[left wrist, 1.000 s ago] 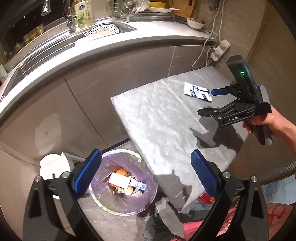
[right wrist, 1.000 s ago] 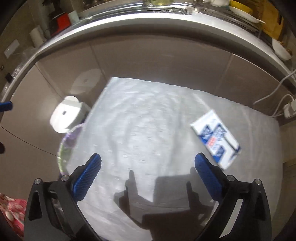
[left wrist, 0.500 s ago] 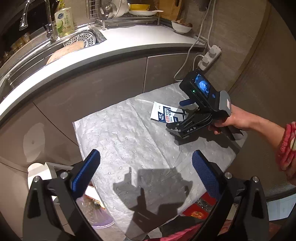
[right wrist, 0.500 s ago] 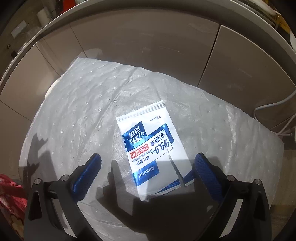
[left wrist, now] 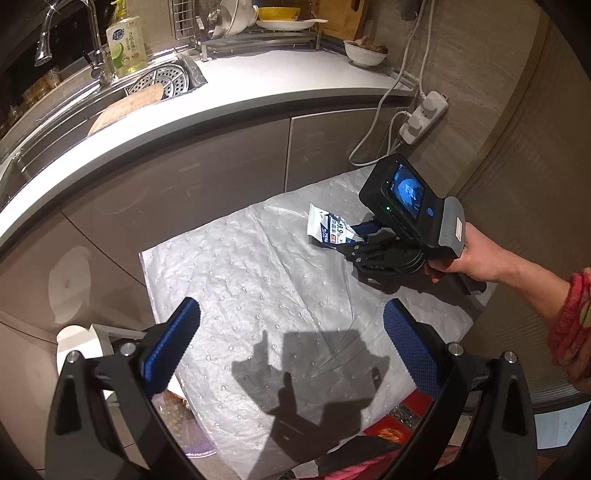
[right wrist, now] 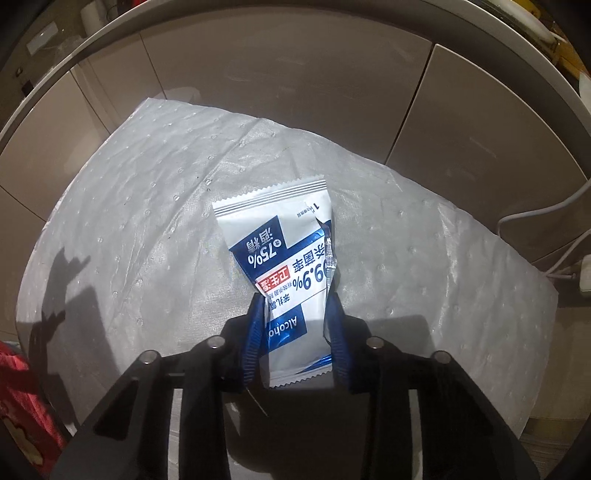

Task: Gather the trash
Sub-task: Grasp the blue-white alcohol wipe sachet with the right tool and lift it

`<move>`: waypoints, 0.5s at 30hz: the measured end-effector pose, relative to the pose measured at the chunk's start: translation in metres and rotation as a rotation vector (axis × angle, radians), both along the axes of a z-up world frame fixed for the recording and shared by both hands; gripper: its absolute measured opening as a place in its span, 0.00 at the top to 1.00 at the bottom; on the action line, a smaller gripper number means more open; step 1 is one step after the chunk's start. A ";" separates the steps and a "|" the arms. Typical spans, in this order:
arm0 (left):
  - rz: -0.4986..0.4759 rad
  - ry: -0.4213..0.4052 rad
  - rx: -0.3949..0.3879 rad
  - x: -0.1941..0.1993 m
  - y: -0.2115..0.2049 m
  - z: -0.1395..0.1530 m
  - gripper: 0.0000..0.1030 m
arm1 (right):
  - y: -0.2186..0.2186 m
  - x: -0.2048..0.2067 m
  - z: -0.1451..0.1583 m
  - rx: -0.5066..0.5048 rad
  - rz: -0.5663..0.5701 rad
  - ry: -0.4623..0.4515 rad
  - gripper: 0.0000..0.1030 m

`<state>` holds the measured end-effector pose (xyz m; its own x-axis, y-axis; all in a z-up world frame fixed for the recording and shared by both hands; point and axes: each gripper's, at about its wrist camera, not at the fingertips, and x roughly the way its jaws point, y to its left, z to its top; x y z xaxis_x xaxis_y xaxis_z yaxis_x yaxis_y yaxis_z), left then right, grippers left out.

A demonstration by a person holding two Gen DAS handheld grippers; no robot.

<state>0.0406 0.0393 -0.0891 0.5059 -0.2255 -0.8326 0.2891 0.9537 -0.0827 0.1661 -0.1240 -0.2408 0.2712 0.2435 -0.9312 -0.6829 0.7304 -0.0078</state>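
Right wrist view, nearest first: the right gripper (right wrist: 295, 325) has its blue pads (right wrist: 253, 332) pinched on the lower half of a white-and-blue alcohol wipe packet (right wrist: 284, 254), whose serrated top edge stands clear above the silver padded mat (right wrist: 147, 206). Beyond the mat run grey cabinet doors (right wrist: 295, 92). From the left wrist view, the left gripper (left wrist: 291, 343) hangs over the mat's near end with fingers spread wide and nothing between them; farther off, a white power strip (left wrist: 424, 118) and the sink (left wrist: 122, 96).

Silver padded mat (left wrist: 266, 280), white countertop (left wrist: 236, 96), sink (left wrist: 122, 96), power strip (left wrist: 424, 116), dish rack (left wrist: 258, 29)
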 end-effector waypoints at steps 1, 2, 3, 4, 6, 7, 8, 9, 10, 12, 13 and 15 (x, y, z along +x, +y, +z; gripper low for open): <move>0.001 -0.002 0.001 0.000 0.001 0.001 0.08 | -0.003 -0.002 0.002 0.000 -0.005 -0.003 0.76; 0.002 -0.005 0.001 -0.001 0.002 0.002 0.08 | -0.004 -0.003 0.003 0.002 -0.014 -0.004 0.80; 0.003 -0.008 0.001 -0.003 0.003 0.003 0.08 | -0.005 -0.003 0.005 0.009 -0.026 -0.004 0.85; 0.004 -0.010 0.000 -0.004 0.006 0.004 0.08 | -0.007 -0.004 0.009 0.028 -0.045 0.003 0.87; 0.003 -0.017 -0.005 -0.008 0.011 0.007 0.08 | -0.010 -0.007 0.019 0.071 -0.081 0.017 0.92; 0.007 -0.023 -0.005 -0.010 0.015 0.008 0.08 | -0.009 -0.010 0.025 0.095 -0.096 0.021 0.92; 0.009 -0.029 -0.008 -0.013 0.018 0.010 0.08 | -0.006 -0.014 0.031 0.118 -0.108 0.024 0.92; 0.010 -0.033 -0.012 -0.015 0.023 0.012 0.08 | -0.001 -0.018 0.039 0.142 -0.113 0.023 0.92; 0.013 -0.040 -0.012 -0.018 0.028 0.014 0.08 | 0.005 -0.023 0.046 0.165 -0.115 0.023 0.92; 0.021 -0.057 -0.005 -0.025 0.040 0.017 0.08 | 0.018 -0.035 0.063 0.218 -0.111 0.027 0.92; 0.026 -0.063 -0.003 -0.029 0.047 0.018 0.08 | 0.028 -0.042 0.070 0.248 -0.103 0.037 0.92; 0.038 -0.072 -0.004 -0.036 0.063 0.021 0.08 | 0.054 -0.059 0.082 0.309 -0.079 0.062 0.92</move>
<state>0.0045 0.1020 -0.0682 0.5727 -0.2084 -0.7928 0.2579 0.9639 -0.0670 0.1071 -0.0704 -0.1591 0.2455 0.4980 -0.8317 -0.6162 0.7425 0.2627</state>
